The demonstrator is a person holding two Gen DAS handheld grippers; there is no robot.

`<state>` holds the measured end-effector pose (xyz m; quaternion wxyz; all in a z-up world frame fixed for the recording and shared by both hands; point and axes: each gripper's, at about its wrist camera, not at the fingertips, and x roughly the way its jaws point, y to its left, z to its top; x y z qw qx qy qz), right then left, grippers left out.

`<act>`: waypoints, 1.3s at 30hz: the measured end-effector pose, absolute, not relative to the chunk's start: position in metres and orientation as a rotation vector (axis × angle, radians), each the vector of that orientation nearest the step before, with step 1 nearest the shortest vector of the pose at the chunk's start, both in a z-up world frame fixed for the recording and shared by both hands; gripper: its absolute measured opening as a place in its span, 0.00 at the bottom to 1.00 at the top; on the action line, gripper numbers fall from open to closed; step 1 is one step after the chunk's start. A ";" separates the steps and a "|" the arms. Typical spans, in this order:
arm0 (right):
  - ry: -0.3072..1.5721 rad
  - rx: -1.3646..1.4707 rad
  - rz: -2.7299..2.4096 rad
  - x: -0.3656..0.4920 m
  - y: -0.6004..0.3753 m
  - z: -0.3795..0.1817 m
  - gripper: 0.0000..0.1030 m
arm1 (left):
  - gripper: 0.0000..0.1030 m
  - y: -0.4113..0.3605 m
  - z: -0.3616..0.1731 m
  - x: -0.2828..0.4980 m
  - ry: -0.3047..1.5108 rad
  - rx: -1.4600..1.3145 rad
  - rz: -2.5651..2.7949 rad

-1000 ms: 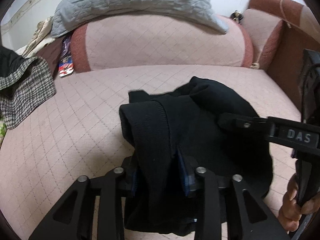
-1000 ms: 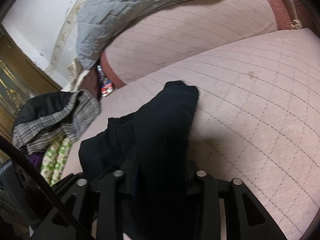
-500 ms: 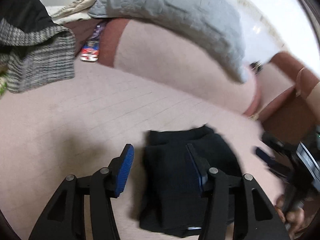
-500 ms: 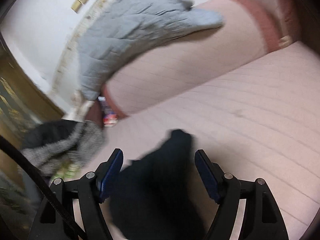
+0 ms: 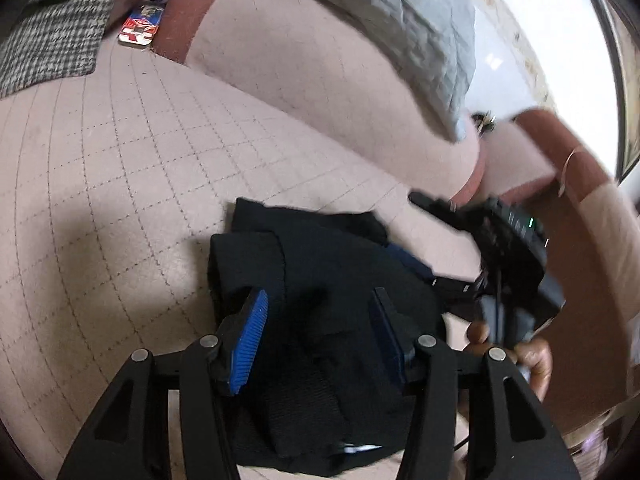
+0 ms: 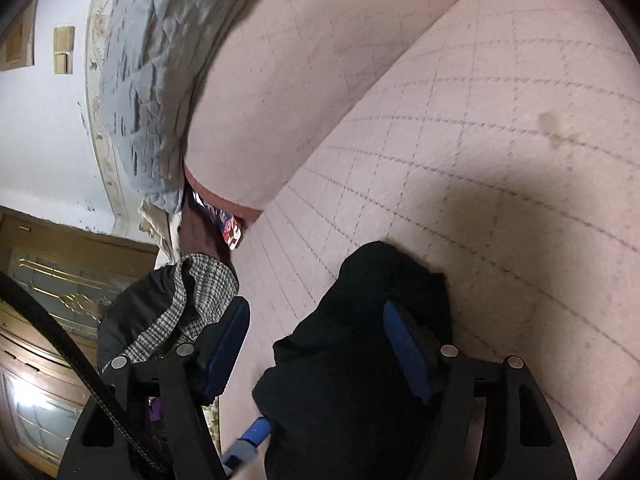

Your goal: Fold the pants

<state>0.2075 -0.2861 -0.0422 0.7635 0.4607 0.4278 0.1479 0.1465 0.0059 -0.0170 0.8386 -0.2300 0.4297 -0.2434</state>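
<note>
Black pants (image 5: 320,320) lie beneath both wide-open tools.

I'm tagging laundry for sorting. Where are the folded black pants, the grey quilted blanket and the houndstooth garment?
folded black pants (image 5: 320,280), left wrist view, middle of the top fold.
grey quilted blanket (image 5: 404,12), left wrist view, its quilted face.
houndstooth garment (image 5: 56,32), left wrist view, its checked panel.

The folded pants (image 5: 320,280) lie on the sofa seat (image 5: 120,184) in front of the backrest (image 5: 304,80), a blanket (image 5: 400,12) draped over its top, a jacket (image 5: 52,32) heaped far left on the seat.
</note>
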 end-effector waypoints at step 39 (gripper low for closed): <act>0.947 0.384 0.024 -0.098 -0.223 -0.032 0.75 | 0.72 0.006 0.005 -0.062 0.660 0.018 -0.242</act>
